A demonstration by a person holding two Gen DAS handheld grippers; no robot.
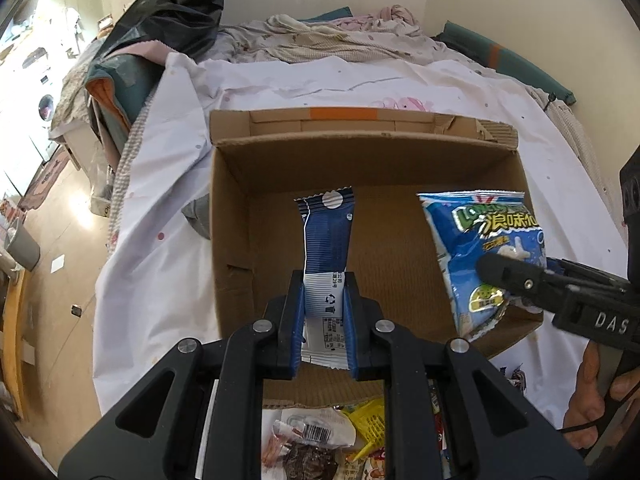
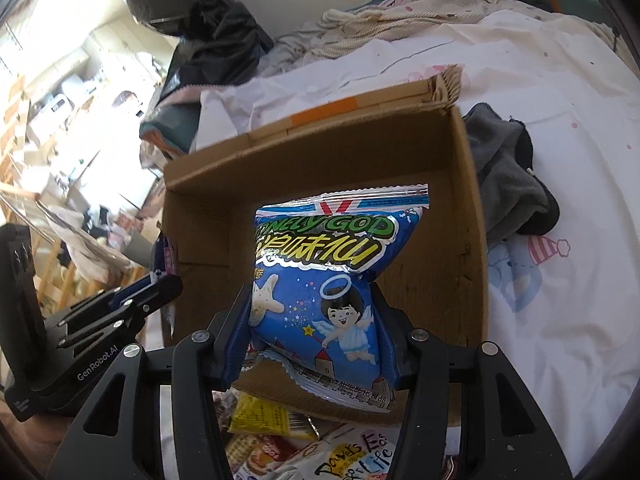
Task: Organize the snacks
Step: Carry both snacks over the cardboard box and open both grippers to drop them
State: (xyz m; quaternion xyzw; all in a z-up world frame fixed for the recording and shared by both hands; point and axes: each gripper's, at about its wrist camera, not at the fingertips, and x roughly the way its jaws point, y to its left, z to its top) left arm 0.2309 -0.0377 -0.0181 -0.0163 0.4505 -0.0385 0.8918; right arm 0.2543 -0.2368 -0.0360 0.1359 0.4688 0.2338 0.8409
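Left wrist: left gripper (image 1: 323, 300) clamped around blue-white packet (image 1: 326, 240).

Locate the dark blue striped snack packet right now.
Left wrist view, centre: the striped packet is clamped in the left tongs, held above the cardboard box, left of the chip bag.

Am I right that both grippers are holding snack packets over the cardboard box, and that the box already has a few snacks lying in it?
Not quite. The cardboard box is bare inside, as the left wrist view shows. The rest holds: the left gripper grips a navy and white packet, and the right gripper grips a blue puffed snack bag, both over the box.
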